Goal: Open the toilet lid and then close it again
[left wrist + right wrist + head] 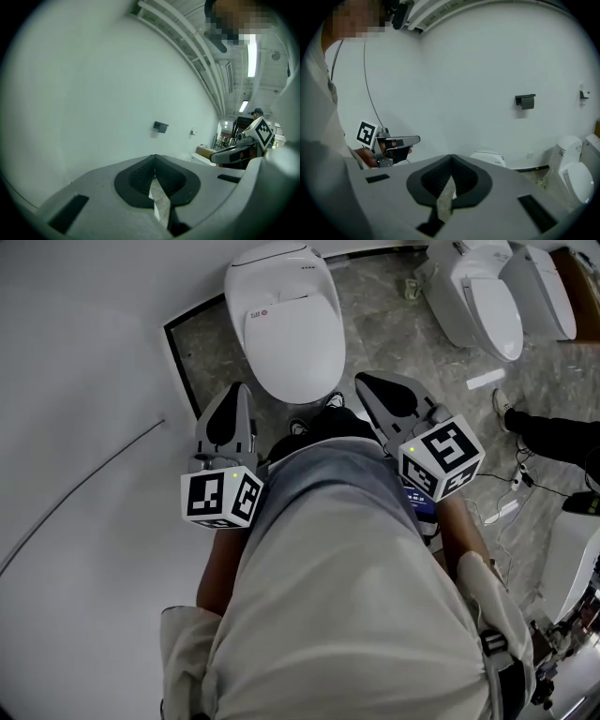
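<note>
Upper centre of the head view, the toilet lid [291, 334] lies shut. Below it, the left gripper [234, 404] and right gripper [375, 390] hover clear of it, jaws closed on nothing. Lifting probably needs a tip hooked gently under the lid's front edge, whose seam is too faint to make out.

White toilet lid [291, 343] with a tiny red mark. Grey, blotchy stone floor [375, 310]. Plain white wall [84, 362]. Grey left gripper [240, 395] and grey right gripper [364, 381], each black in the middle. White cubes [222, 498] with black square patterns and a small green light. Pale cream shirt [347, 634], with grey-blue cloth [328, 479] next to it. More white toilets [487, 301] off to the side. Small black holder [525, 101] on the white wall.
</note>
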The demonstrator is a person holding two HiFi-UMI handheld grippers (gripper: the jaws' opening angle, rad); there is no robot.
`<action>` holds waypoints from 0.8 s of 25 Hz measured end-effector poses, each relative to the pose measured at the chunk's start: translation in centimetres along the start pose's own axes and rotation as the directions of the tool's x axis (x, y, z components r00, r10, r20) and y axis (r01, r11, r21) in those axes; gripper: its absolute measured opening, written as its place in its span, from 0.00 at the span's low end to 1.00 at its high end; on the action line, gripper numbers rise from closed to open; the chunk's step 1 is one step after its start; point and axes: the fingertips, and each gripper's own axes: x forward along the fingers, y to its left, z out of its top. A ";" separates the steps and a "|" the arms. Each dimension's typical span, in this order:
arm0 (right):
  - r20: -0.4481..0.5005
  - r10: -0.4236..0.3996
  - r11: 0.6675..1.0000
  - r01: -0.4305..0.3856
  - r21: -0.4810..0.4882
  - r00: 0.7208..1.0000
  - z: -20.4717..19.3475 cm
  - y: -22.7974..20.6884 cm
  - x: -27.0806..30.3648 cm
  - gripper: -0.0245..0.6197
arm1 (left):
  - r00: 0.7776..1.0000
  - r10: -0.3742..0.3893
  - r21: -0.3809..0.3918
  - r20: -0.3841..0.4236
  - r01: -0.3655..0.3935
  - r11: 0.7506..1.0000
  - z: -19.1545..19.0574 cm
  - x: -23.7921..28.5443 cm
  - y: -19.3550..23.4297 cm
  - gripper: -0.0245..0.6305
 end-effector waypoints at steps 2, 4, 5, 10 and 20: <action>0.004 0.004 1.000 -0.004 -0.009 1.000 0.0 0.1 -0.5 0.05 | 1.000 -0.005 0.004 -0.007 0.005 1.000 0.1 0.1 -0.2 0.05; 0.008 0.006 1.000 -0.006 -0.015 1.000 0.3 0.1 -0.8 0.05 | 1.000 -0.011 0.003 -0.009 0.011 1.000 0.4 0.0 -0.6 0.05; 0.009 0.008 1.000 -0.008 -0.015 1.000 0.4 0.1 -1.0 0.05 | 1.000 -0.013 0.002 -0.009 0.013 1.000 0.5 -0.1 -0.8 0.05; 0.004 0.011 1.000 -0.011 -0.022 1.000 0.3 0.8 -1.3 0.05 | 1.000 -0.013 -0.001 -0.016 0.013 1.000 0.6 -0.7 -1.2 0.05; -0.018 -0.012 1.000 0.011 -0.017 1.000 -1.5 1.2 -1.9 0.05 | 0.998 -0.039 0.000 -0.057 0.039 0.999 -0.9 -1.2 -2.1 0.05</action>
